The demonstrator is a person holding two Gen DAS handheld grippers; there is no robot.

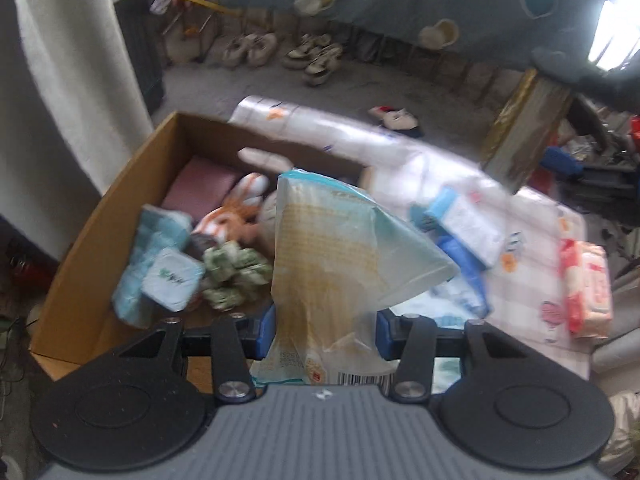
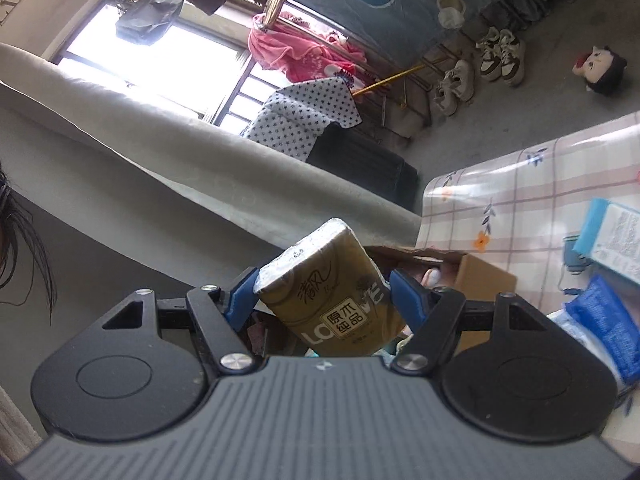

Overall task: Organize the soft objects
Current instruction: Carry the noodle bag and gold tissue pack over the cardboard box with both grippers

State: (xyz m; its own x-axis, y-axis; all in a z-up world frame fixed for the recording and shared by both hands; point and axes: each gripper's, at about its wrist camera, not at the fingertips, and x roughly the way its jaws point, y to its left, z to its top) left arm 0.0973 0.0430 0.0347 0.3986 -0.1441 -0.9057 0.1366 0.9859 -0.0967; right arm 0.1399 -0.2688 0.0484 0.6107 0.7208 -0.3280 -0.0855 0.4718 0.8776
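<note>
- Glossy checked oilcloth with small flower prints is covering the counter (image 1: 532, 216), and a brown cardboard box (image 1: 92, 248) is sitting open at its nine o'clock side.
- Left tongs (image 1: 326, 330) are pinching a crinkly, half-clear plastic pouch (image 1: 336, 248) between blue pads; its long axis is running up toward twelve o'clock, flaring wide at the top.
- Inside the box, soft goods are lying jumbled: pale blue tissue packs (image 1: 160, 264), green wrapped packs (image 1: 236, 276), an orange-and-white plush toy (image 1: 236, 216) and a folded mauve cloth (image 1: 200, 190).
- Right tongs (image 2: 324, 290) are gripping a gold, brick-shaped tissue pack (image 2: 332, 300) in shiny film, its long axis tilting toward eleven o'clock, the white end uppermost.
- At three o'clock in the right wrist view, a blue quilted packet (image 2: 608, 328) is lying flat on the oilcloth.
</note>
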